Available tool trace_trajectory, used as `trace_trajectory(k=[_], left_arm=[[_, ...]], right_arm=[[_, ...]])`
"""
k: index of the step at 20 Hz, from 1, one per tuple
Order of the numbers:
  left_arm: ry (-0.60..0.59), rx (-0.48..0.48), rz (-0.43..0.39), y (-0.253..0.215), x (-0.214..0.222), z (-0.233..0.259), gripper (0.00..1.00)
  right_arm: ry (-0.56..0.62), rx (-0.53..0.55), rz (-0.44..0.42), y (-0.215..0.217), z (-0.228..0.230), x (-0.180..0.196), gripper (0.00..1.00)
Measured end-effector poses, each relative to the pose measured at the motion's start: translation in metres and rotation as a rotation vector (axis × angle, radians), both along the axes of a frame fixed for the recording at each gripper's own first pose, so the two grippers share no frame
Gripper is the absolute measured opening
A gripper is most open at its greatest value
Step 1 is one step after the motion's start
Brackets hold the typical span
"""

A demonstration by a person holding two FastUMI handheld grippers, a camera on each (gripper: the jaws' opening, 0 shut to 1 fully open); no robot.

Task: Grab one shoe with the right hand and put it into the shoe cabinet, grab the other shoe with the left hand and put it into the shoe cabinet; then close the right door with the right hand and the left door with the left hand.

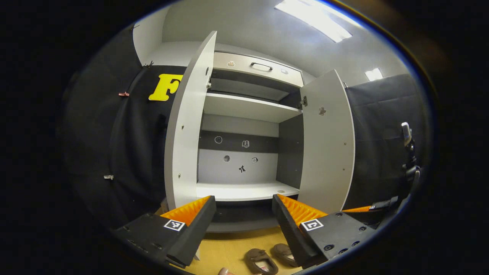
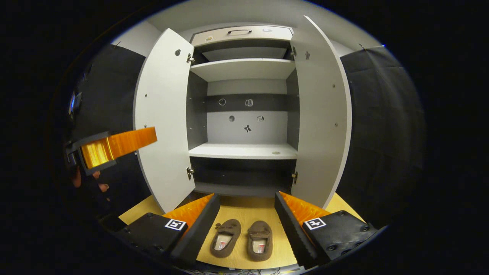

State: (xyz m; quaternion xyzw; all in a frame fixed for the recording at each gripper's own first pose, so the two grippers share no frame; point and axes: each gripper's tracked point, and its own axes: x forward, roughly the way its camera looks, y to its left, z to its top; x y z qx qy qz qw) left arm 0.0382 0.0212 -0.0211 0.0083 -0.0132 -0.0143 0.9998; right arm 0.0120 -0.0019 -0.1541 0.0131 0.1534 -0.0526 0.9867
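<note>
Two brown shoes (image 2: 242,238) sit side by side on the yellow floor (image 2: 244,208) before your open shoe cabinet (image 2: 243,151), both doors swung wide. Your right gripper (image 2: 247,214) and left gripper (image 1: 243,214) hover released, holding nothing.

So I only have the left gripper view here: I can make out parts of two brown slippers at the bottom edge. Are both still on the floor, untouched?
Observer: Yes. In the right gripper view the left brown suede slipper and the right brown suede slipper lie side by side on the yellow floor, toes toward the white two-door shoe cabinet.
Operator: Is the right gripper on either of them?
Observer: No. The right gripper is open, with both slippers seen between its fingers, and holds nothing.
Operator: And where is my gripper seen from there?
Observer: The left gripper shows its orange finger in front of the cabinet's left door.
</note>
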Motion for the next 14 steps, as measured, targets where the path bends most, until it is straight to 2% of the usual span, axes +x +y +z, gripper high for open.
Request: trace_trajectory(k=[6, 8, 9, 14], left_arm=[[-0.01, 0.015, 0.008, 0.001, 0.019, -0.018, 0.94], [0.004, 0.021, 0.003, 0.001, 0.023, -0.028, 0.95], [0.015, 0.022, -0.003, 0.0, 0.024, -0.033, 0.94], [0.07, -0.017, 0.0, 0.002, 0.028, -0.062, 0.95]], right_arm=[[0.183, 0.056, -0.023, -0.008, -0.106, -0.002, 0.95], [0.246, 0.058, -0.001, -0.004, -0.14, -0.005, 0.89], [0.272, 0.066, 0.006, -0.003, -0.156, -0.005, 0.82], [0.37, 0.099, -0.001, -0.005, -0.219, 0.004, 0.74]])
